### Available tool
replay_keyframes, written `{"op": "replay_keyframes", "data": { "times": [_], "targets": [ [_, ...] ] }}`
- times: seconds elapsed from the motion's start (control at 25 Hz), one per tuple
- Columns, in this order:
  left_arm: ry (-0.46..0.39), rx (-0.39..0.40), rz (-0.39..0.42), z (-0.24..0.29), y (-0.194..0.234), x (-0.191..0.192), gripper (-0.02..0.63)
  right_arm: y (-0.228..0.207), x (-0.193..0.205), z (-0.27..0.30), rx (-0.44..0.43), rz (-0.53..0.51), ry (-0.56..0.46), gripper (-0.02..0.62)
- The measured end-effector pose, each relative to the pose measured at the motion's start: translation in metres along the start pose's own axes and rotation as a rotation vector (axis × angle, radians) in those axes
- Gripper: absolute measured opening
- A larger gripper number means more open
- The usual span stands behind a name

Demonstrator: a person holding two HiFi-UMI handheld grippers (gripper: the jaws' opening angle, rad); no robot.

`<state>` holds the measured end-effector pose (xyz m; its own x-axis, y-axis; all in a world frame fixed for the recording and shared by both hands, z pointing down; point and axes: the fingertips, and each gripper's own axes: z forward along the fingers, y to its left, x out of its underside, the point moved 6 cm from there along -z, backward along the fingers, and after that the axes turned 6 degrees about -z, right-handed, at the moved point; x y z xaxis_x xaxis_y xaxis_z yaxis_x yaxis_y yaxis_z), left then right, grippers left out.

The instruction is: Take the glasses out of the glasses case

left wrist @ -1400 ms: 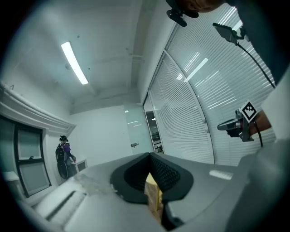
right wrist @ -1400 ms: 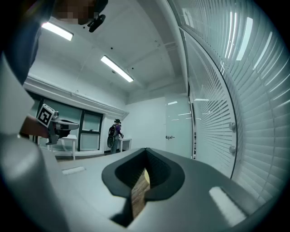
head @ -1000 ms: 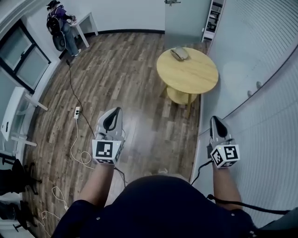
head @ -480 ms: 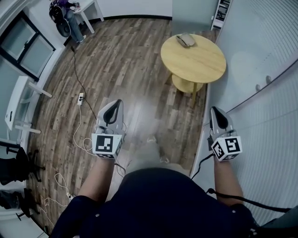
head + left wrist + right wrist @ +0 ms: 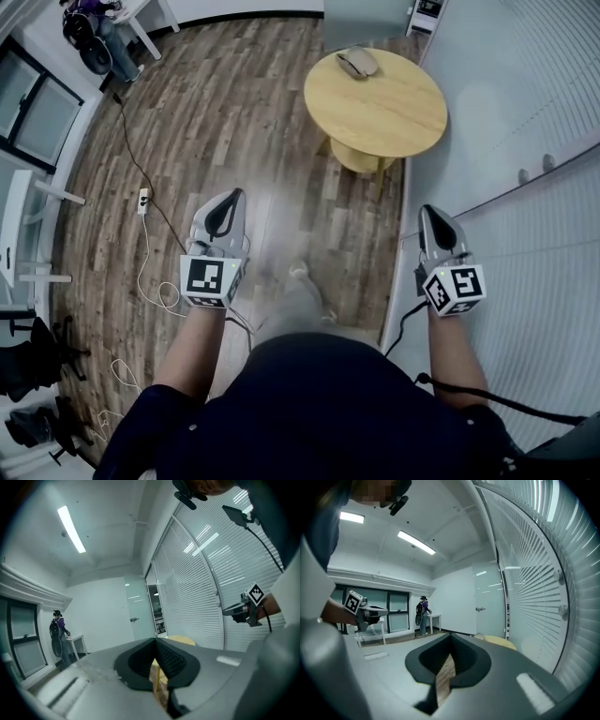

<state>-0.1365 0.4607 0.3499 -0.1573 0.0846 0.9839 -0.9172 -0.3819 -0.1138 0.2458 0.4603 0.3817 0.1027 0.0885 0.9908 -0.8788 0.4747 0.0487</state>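
**Both grippers closed and empty, the case across the room on the table**

From where I stand, the person is upright on the wooden floor (image 5: 216, 112), holding both tools out in front at about waist height. The left gripper (image 5: 235, 194) has its jaws pressed together with nothing between them; its own view shows the dark pads meeting at the tip. The right gripper (image 5: 427, 210) is the same, jaws closed on nothing, and it hangs close beside the wall of white blinds (image 5: 525, 141).

The glasses case (image 5: 356, 63) is well apart from both grippers. It lies shut, a rounded grey-beige shape, near the far edge of the round wooden table (image 5: 384, 108) ahead of the person. It is the only thing on that tabletop. I cannot tell whether the glasses are inside.

On the floor to the person's left a power strip (image 5: 142, 200) lies with a dark cord running away from it, and a white cable (image 5: 155, 281) loops nearby. In the far corner another person (image 5: 89, 33) stands at a small white table.
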Motion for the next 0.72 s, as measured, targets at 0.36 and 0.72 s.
{"op": "replay_keyframes", "data": {
  "times": [0.36, 0.72],
  "targets": [
    [-0.049, 0.025, -0.009, 0.077, 0.075, -0.016, 0.006, -0.008, -0.025, 0.086, 0.031, -0.013, 0.018, 0.009],
    [-0.073, 0.074, -0.026, 0.139, 0.144, -0.028, 0.006, -0.007, -0.053, 0.161, 0.072, -0.016, 0.017, 0.009]
  ]
}}
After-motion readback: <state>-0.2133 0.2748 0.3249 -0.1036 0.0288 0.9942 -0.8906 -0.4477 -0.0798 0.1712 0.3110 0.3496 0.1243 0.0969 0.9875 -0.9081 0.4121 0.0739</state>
